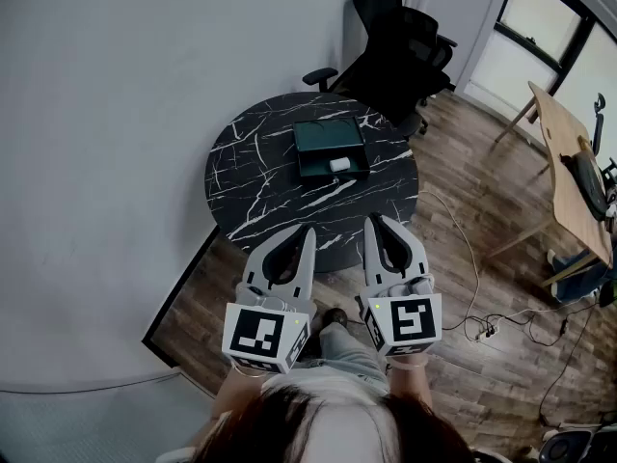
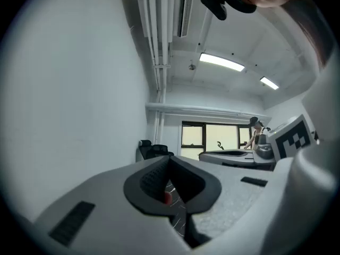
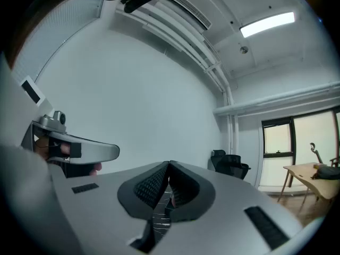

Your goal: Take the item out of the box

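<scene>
A dark green open box (image 1: 331, 149) sits on the round black marble table (image 1: 260, 177), toward its far side. A small white item (image 1: 339, 164) lies inside the box near its front wall. My left gripper (image 1: 309, 228) and right gripper (image 1: 370, 218) hover side by side over the table's near edge, well short of the box. Both are shut with nothing between the tips. In the left gripper view the jaws (image 2: 169, 159) meet at the tips; in the right gripper view the jaws (image 3: 169, 164) are also closed together.
Black office chairs (image 1: 395, 51) stand behind the table. A wooden desk (image 1: 569, 177) is at the right, with cables and a power strip (image 1: 485, 331) on the wood floor. A white wall (image 1: 106, 143) runs along the left.
</scene>
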`<state>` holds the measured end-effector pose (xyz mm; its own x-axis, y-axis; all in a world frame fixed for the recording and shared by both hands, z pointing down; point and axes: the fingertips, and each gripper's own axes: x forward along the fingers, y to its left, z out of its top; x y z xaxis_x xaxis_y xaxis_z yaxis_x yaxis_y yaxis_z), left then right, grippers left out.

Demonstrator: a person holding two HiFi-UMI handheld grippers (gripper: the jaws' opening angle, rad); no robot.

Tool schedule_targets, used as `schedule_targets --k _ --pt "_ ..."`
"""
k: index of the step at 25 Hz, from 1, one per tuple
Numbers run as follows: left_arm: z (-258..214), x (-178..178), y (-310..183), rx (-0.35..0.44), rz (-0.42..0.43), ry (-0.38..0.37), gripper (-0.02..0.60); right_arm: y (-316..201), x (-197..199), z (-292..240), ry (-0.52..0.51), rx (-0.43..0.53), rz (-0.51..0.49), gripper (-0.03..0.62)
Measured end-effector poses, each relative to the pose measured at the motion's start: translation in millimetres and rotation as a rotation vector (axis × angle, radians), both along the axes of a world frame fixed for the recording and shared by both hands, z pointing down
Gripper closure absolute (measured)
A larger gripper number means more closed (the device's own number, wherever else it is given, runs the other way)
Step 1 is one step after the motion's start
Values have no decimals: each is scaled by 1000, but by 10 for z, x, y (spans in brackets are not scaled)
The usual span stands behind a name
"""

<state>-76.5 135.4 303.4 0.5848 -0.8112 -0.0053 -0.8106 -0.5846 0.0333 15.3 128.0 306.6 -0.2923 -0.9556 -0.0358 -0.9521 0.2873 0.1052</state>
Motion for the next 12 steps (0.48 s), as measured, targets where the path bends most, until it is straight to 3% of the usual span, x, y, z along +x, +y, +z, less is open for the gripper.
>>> schedule_targets --k 12 --pt "15 526 -500 -11 -9 -29 574 -331 532 35 -52 -1 -15 571"
